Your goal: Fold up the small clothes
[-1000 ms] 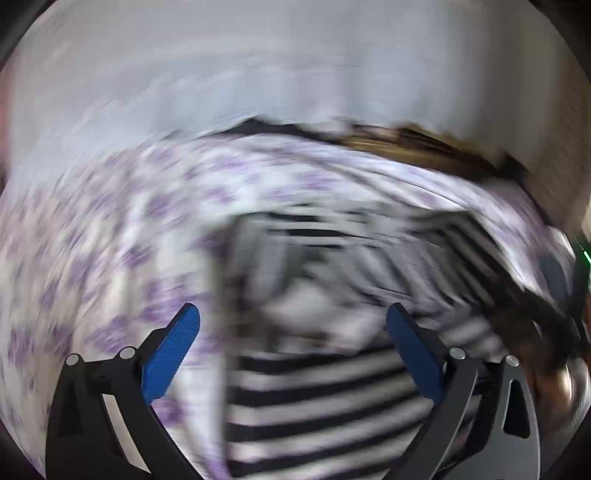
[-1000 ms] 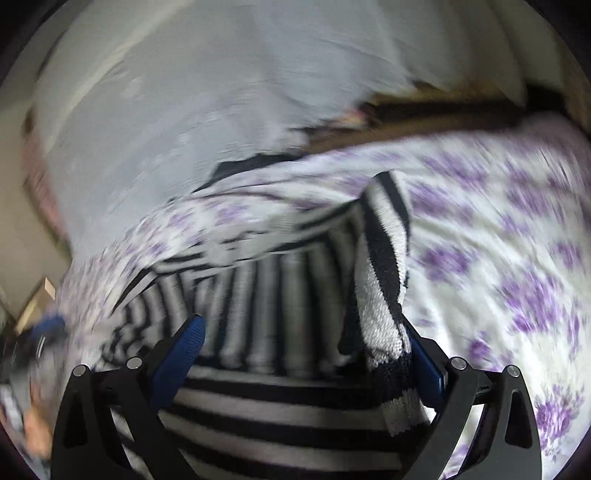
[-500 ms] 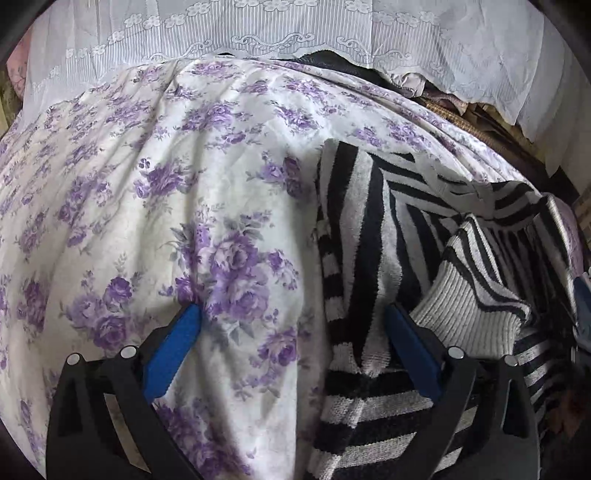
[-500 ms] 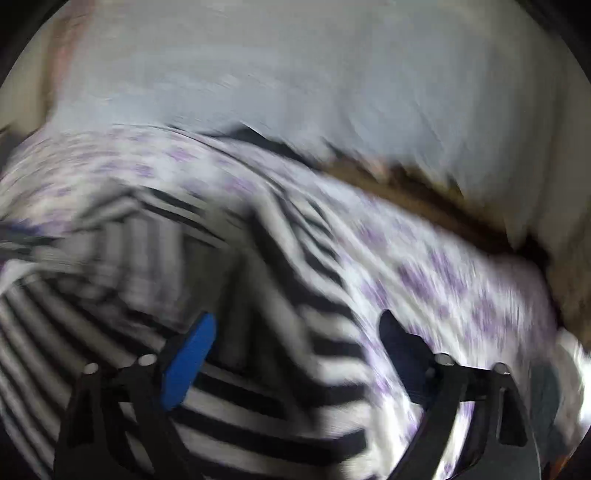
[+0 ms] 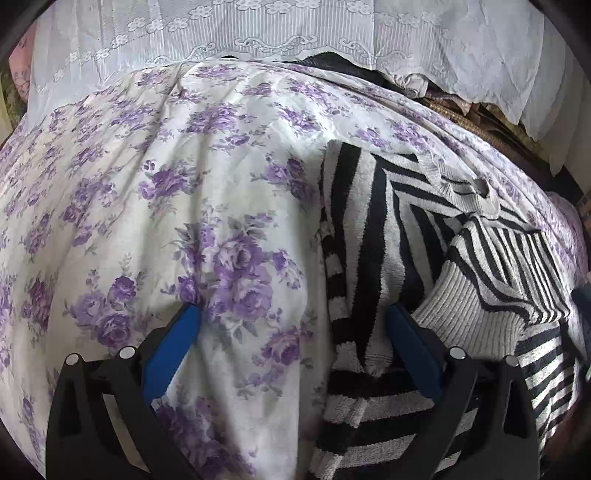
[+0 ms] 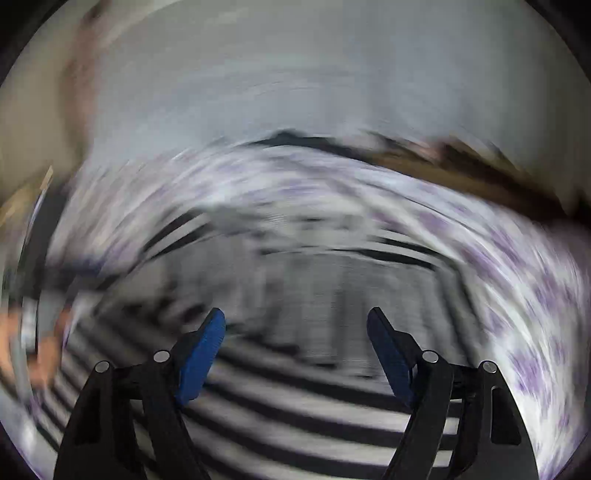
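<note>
A black-and-white striped knit sweater (image 5: 417, 236) lies on the floral bedsheet (image 5: 155, 206), its left side folded inward and a ribbed cuff (image 5: 476, 317) resting on top. My left gripper (image 5: 293, 321) stands open low over the sweater's left edge, one blue pad on the sheet side, the other against the striped knit. In the blurred right wrist view, my right gripper (image 6: 295, 325) hovers above the striped sweater (image 6: 314, 398) with its jaws closing and nothing between them.
A white lace cloth (image 5: 280, 33) hangs along the far side of the bed. Dark and brown items (image 5: 465, 110) sit at the back right under it. A person's hand (image 6: 26, 347) shows blurred at the left edge of the right wrist view.
The left gripper settled lower at the sweater's left edge and has held still since. The right gripper let go of the sleeve, swept sideways over the sweater, rolled, and its jaws narrowed.
</note>
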